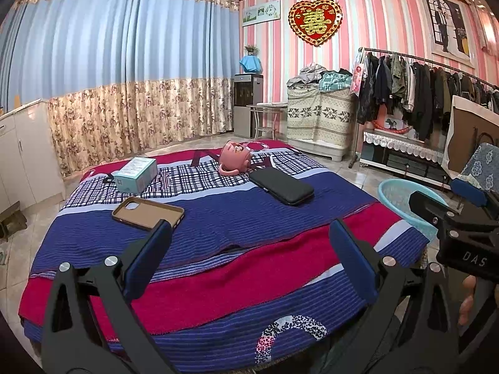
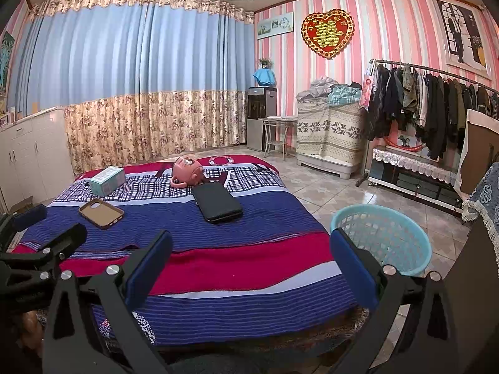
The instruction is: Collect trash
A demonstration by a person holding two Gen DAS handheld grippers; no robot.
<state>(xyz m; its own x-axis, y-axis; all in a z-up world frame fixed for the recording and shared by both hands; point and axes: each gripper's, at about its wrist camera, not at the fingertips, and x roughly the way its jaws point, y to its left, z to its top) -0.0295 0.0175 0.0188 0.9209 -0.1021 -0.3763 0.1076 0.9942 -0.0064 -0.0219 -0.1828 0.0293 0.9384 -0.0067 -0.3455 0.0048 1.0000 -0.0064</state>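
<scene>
Right wrist view: both my tongs, left [image 1: 249, 240] and right [image 2: 251, 249], are hovering wide and empty over the bed [image 2: 218, 268]; box [image 2: 107, 180], phone case [image 2: 101, 208], wallet [image 2: 217, 202] and mug [image 2: 187, 170] are lying there, basket [image 2: 382, 237] beside. Stage unclear; any pickup calls for closing on one item.

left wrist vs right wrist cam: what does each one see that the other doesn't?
Only the left wrist view: the right gripper from the side at the frame's right edge, and part of a hand below it.

Only the right wrist view: the whole basket on the floor beside the bed, mostly cut off in the left view, the white cabinets, and the left gripper at the left edge.

Both: the bed with a phone case, teal box, pink pot and black case. Both grippers are open and hold nothing.
</scene>
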